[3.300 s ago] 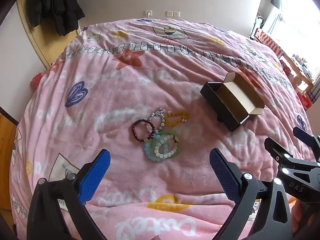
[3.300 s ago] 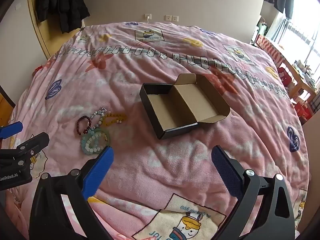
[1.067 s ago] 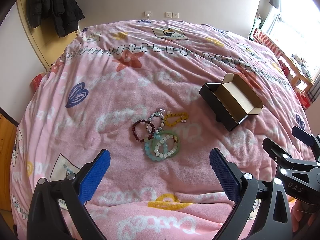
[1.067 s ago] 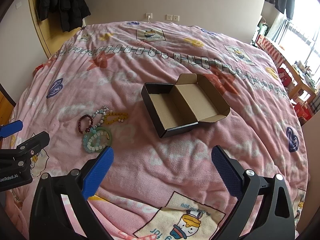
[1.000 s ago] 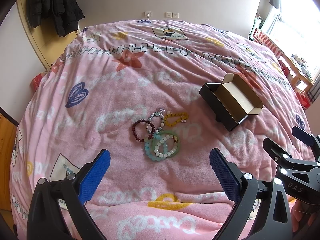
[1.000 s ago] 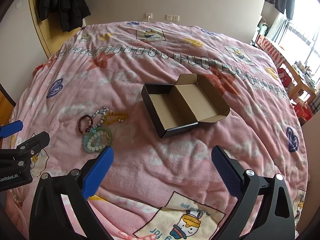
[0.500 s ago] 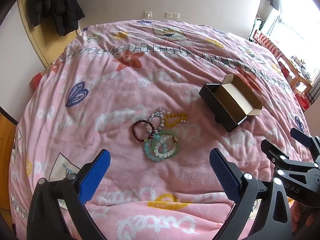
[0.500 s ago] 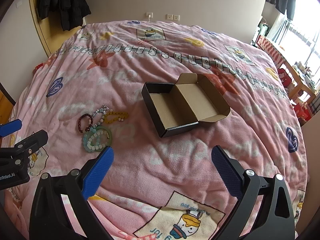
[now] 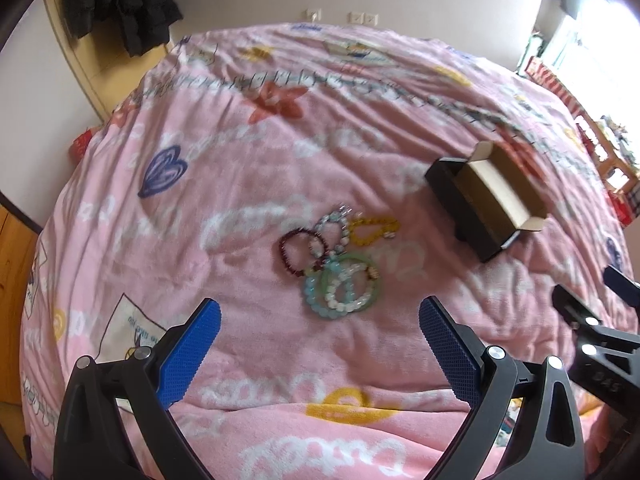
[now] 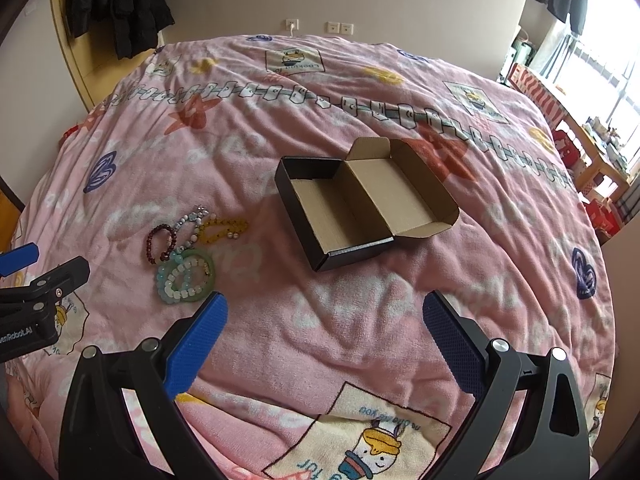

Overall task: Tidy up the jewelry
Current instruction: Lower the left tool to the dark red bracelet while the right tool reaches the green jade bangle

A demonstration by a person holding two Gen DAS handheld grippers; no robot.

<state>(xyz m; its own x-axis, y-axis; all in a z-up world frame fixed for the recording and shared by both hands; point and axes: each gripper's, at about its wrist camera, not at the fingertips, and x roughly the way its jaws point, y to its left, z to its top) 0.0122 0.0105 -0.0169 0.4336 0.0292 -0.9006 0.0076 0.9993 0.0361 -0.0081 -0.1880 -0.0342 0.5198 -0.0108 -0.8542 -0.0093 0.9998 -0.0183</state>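
Observation:
Several bead bracelets lie in a cluster on the pink blanket: a dark red one [image 9: 298, 250], a clear one [image 9: 332, 228], a yellow one [image 9: 372, 230] and pale green and white ones [image 9: 344, 286]. The cluster also shows in the right wrist view [image 10: 188, 248]. An open black box with a brown inside [image 9: 486, 204] [image 10: 360, 200] lies to their right, empty. My left gripper [image 9: 320, 344] is open, just short of the bracelets. My right gripper [image 10: 324, 340] is open, short of the box.
The pink patterned blanket [image 10: 360, 60] covers the whole bed. A black jacket [image 10: 116, 4] hangs on the far left wall. Shelves with clutter [image 10: 592, 152] stand past the bed's right edge by the window.
My left gripper has moved forward and slightly left toward the bracelets; its view is blurred by motion. The right gripper has edged slightly forward. Both stay open.

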